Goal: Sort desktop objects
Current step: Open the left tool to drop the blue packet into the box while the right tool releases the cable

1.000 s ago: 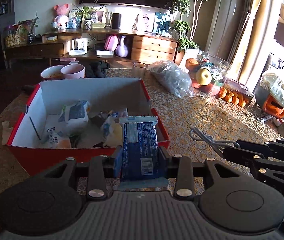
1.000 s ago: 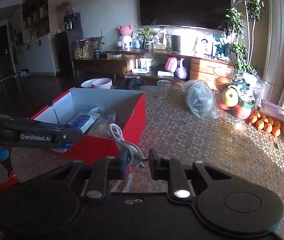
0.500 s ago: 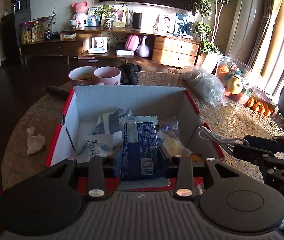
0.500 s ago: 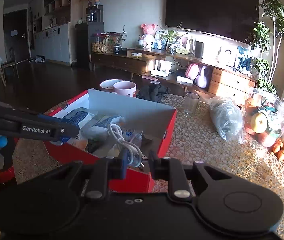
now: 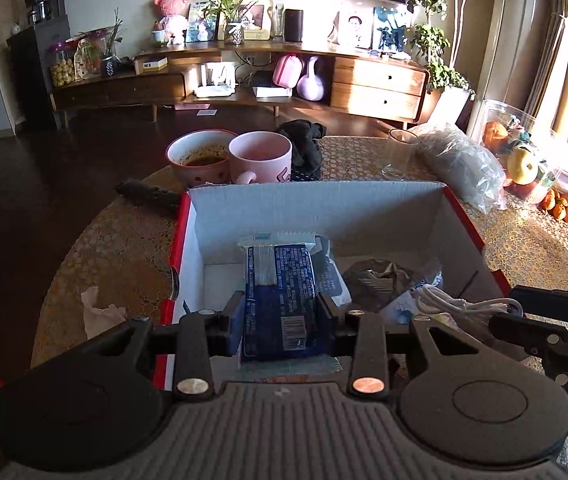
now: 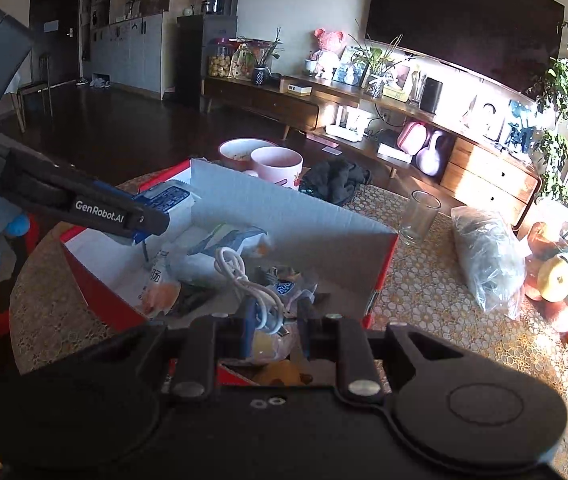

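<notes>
A red cardboard box (image 5: pixel 466 216) with a white inside stands on the round table and holds several snack packets. My left gripper (image 5: pixel 280 316) is shut on a dark blue packet (image 5: pixel 278 280) and hangs over the box's near left part. My right gripper (image 6: pixel 274 318) is shut on a coiled white cable (image 6: pixel 244 276) above the box's (image 6: pixel 384 264) near right corner. In the right wrist view the left gripper (image 6: pixel 152 220) shows at the left with the blue packet (image 6: pixel 170 196) in it. The cable (image 5: pixel 456 304) and the right gripper's fingers (image 5: pixel 544 304) show at the right of the left wrist view.
Behind the box stand a bowl (image 5: pixel 200 158), a pink mug (image 5: pixel 260 156), a black cloth (image 5: pixel 304 142) and a glass (image 5: pixel 400 154). A clear plastic bag (image 5: pixel 464 166) and a fruit container (image 5: pixel 520 160) lie to the right. A crumpled tissue (image 5: pixel 98 312) lies left of the box.
Both grippers have moved over the red box, carrying the blue packet and the white cable with them. The box now lies under both sets of fingers.
</notes>
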A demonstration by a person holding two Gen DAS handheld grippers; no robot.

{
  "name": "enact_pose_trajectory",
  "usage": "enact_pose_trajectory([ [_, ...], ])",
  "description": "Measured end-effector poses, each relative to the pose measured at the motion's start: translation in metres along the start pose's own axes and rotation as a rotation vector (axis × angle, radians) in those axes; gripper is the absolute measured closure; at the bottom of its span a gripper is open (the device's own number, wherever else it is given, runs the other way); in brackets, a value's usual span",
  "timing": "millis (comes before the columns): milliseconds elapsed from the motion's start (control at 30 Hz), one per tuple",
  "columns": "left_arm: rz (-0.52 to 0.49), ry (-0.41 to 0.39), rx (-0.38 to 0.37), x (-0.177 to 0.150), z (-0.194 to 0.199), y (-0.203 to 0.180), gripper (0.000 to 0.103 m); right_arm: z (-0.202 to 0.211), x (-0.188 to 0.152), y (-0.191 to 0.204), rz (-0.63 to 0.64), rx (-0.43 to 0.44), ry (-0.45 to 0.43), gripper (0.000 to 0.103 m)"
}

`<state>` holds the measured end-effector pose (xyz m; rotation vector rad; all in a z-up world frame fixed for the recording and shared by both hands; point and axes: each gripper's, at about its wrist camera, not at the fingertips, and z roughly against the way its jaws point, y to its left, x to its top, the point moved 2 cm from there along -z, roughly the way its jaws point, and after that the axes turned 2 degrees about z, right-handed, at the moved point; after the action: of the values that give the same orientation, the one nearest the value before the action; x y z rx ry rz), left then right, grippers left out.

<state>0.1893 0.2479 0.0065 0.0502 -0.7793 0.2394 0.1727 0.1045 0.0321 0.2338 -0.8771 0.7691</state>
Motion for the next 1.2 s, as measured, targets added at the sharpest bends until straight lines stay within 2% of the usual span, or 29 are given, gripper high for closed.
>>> enact_pose_trajectory([
  [367,0.040,0.107,0.006,0.018,-0.056,0.016,0.067,-0.035,0.006,0.009,0.044,-0.022,0.062,0.082],
  [600,0.038,0.146,0.013,0.016,-0.078,0.014,0.067,-0.046,0.000,0.008,0.028,0.001,0.097,0.082],
  [800,0.032,0.173,0.014,0.012,-0.087,0.012,0.067,-0.047,0.000,0.007,0.003,0.027,0.095,0.081],
  [967,0.022,0.183,0.016,0.011,-0.088,0.012,0.066,-0.043,0.000,0.010,-0.001,0.044,0.084,0.075],
  [1067,0.021,0.188,0.012,0.011,-0.088,0.010,0.065,-0.039,0.000,0.007,-0.029,0.060,0.081,0.065],
  [1133,0.018,0.195,0.008,0.010,-0.087,0.008,0.060,-0.036,-0.001,0.004,-0.048,0.067,0.076,0.058],
  [1200,0.014,0.191,0.009,0.010,-0.085,0.006,0.056,-0.033,-0.003,0.002,-0.055,0.059,0.070,0.055],
])
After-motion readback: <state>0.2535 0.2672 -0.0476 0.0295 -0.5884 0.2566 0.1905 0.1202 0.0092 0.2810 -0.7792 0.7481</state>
